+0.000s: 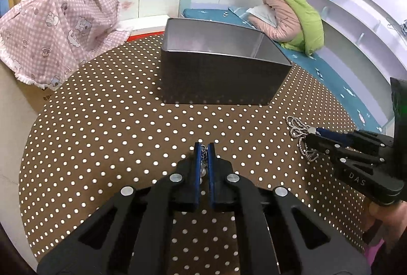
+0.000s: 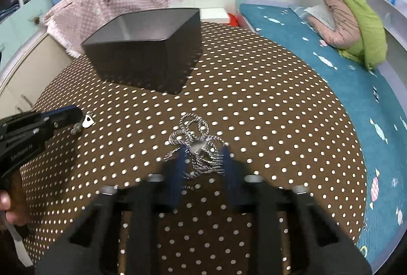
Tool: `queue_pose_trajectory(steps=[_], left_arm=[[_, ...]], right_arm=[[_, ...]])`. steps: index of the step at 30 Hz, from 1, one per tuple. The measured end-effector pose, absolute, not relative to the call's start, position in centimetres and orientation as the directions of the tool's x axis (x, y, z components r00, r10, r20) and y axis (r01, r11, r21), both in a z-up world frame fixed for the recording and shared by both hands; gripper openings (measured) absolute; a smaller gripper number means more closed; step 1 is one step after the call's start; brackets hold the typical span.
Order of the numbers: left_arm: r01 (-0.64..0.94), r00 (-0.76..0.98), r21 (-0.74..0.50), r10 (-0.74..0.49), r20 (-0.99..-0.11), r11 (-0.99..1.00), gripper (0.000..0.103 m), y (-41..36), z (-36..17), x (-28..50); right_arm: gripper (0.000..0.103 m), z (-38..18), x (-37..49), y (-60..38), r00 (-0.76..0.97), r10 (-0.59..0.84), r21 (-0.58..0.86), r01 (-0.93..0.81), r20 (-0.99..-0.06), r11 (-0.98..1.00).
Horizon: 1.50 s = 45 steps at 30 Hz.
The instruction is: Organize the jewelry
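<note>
A dark grey open box stands on the brown dotted table; it also shows in the right wrist view. My left gripper is shut on a small silver chain with a pendant, whose silver tag hangs at the fingertips in the right wrist view. A tangled silver rope necklace lies on the table; it also shows in the left wrist view. My right gripper is open, its fingers straddling the necklace, blurred by motion.
A pink patterned cloth lies on a cabinet behind the table at the left. A bed with a teal cover and a pink and green bundle runs along the right. White shelves stand beyond the bed.
</note>
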State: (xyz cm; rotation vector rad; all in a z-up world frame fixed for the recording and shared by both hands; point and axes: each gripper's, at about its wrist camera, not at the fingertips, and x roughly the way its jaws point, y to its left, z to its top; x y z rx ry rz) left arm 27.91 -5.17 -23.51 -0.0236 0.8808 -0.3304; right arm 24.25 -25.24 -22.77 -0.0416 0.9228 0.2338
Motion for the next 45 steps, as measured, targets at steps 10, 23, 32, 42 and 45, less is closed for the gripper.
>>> queue_pose_trajectory(steps=[10,23,32,42,45], left_arm=[[0.269,0.629,-0.161,-0.3,-0.717,0.949,0.005,-3.7,-20.7,26.7],[0.257,0.709,-0.159,-0.298,-0.64,0.953,0.005,-1.7,-14.8,25.9],[0.257,0.771,-0.121,-0.279,-0.573,0.959,0.005,-0.7,-10.7,25.8],[0.272,0.744,-0.145,-0.304,-0.596,0.951,0.005,-1.3,-12.4,25.3],[0.277,0.729,-0.155,-0.312,-0.609,0.948,0.005,-1.5,-13.3,25.2]], right_arm=[[0.005,-20.1,22.7,-25.9,0.61,0.252,0.124,-0.245,-0.751,0.962],[0.004,-11.8,21.7,-25.5,0.715,0.312,0.098,-0.324,-0.626,0.941],[0.004,-7.9,21.2,-24.6,0.761,0.311,0.035,-0.355,-0.569,0.934],[0.065,-19.3,21.7,-25.0,0.596,0.226,0.051,-0.295,-0.771,0.954],[0.058,-21.5,21.8,-25.0,0.561,0.216,0.047,-0.299,-0.799,0.953]])
